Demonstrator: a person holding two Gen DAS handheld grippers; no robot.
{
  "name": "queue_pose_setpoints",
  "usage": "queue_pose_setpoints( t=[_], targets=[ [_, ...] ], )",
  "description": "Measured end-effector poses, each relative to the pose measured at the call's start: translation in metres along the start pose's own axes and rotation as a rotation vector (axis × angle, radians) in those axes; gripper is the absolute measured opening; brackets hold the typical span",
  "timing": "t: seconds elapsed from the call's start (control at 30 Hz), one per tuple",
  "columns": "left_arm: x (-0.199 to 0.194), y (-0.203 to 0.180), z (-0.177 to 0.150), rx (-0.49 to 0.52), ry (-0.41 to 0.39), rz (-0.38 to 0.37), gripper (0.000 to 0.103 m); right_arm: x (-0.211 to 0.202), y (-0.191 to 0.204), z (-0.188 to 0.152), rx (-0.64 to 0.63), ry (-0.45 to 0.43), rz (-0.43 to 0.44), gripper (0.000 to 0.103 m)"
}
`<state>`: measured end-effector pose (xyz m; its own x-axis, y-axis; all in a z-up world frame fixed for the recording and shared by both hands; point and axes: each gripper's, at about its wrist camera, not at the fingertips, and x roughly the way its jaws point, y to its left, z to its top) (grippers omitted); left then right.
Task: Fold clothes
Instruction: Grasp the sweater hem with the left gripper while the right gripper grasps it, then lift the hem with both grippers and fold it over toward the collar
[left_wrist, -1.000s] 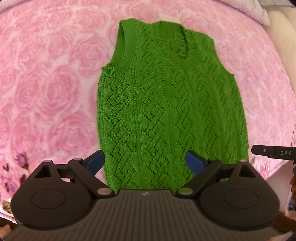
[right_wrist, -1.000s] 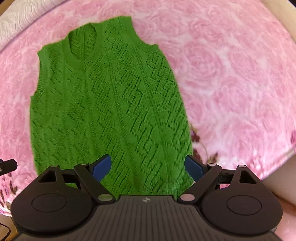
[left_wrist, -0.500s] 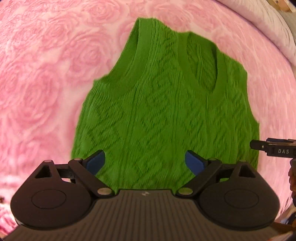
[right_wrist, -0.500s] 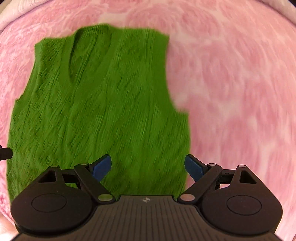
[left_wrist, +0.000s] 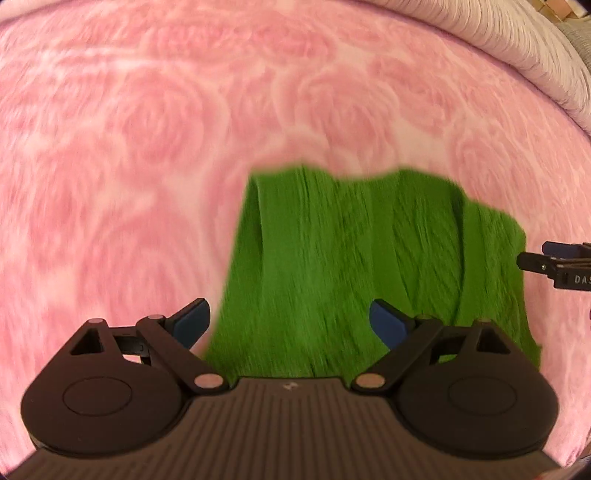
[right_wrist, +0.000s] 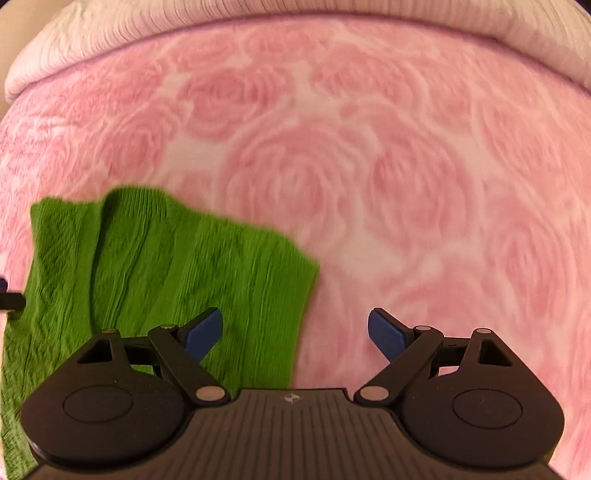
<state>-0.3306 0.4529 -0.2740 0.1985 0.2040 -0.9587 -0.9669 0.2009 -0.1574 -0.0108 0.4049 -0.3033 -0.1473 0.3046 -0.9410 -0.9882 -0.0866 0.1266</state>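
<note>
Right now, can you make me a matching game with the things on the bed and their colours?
Things:
1. vest
2. blanket
3. pads
4. bedspread

Colours:
A. blue
B. white
C. green
D. pink

Pairs: 1-C, 2-D, 3-A, 4-B

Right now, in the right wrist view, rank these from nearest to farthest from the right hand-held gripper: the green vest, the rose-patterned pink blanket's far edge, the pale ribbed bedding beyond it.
1. Green vest: lower left, partly under the right hand-held gripper, whose jaws stand open.
2. Pink blanket's far edge: top.
3. Pale ribbed bedding: past that edge, farthest.
</note>
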Motion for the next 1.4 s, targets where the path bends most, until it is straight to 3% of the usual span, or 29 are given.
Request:
queue_pose_setpoints(
  t=[0.17,0.27,0.33,0.37,0.4,0.47,0.5,0.6,0.77,0.87,0.97,1.07,1.17,1.2,1.23,1.3,1.4],
  targets=[
    [0.02,0.014,0.035,0.049,-0.043,-0.056,0.091,0.015,0.0,0.025,-0.119,-0.048,0.053,0.088],
    [0.031,0.017,0.048,0.097,-0.056,-0.124,0.081,0.025,0.002,0.031,-0.198,-0.038,0.092,0.085],
    [0.036,0.017,0.052,0.129,-0.049,-0.183,0.066,0.03,0.005,0.031,-0.238,-0.017,0.129,0.073],
    [0.037,0.016,0.053,0.143,-0.045,-0.205,0.056,0.031,0.007,0.03,-0.251,-0.006,0.135,0.062],
    [0.038,0.017,0.052,0.155,-0.038,-0.22,0.039,0.033,0.009,0.029,-0.265,0.006,0.141,0.04],
    [0.036,0.018,0.05,0.171,-0.023,-0.261,0.017,0.031,0.01,0.025,-0.276,0.009,0.141,0.024],
    [0.03,0.018,0.046,0.181,-0.031,-0.284,0.014,0.026,0.009,0.024,-0.271,-0.004,0.137,0.013],
    [0.001,0.016,0.03,0.251,-0.072,-0.334,0.012,0.002,0.006,0.017,-0.244,-0.058,0.145,0.011],
    [-0.075,0.019,-0.017,0.394,-0.142,-0.37,0.011,-0.062,0.01,-0.011,-0.255,-0.165,0.15,0.01],
    [-0.116,0.025,-0.061,0.418,-0.138,-0.365,0.005,-0.113,0.018,-0.053,-0.252,-0.222,0.173,0.01],
    [-0.149,0.03,-0.124,0.402,-0.099,-0.367,0.003,-0.153,0.035,-0.113,-0.267,-0.188,0.196,0.01],
    [-0.159,0.039,-0.193,0.306,-0.024,-0.376,0.003,-0.172,0.059,-0.183,-0.297,-0.059,0.214,0.01],
    [-0.153,0.043,-0.248,0.176,0.044,-0.376,0.006,-0.164,0.085,-0.241,-0.278,0.151,0.187,0.013],
    [-0.151,0.044,-0.263,0.134,0.057,-0.376,0.008,-0.162,0.089,-0.253,-0.241,0.187,0.159,0.02],
    [-0.148,0.044,-0.276,0.092,0.069,-0.376,0.011,-0.162,0.091,-0.262,-0.186,0.192,0.139,0.027],
    [-0.14,0.047,-0.287,-0.01,0.053,-0.396,0.036,-0.163,0.093,-0.278,-0.087,0.195,0.111,0.05],
    [-0.123,0.056,-0.289,-0.199,0.012,-0.413,0.05,-0.162,0.083,-0.29,0.157,0.139,0.129,0.059]
  ],
)
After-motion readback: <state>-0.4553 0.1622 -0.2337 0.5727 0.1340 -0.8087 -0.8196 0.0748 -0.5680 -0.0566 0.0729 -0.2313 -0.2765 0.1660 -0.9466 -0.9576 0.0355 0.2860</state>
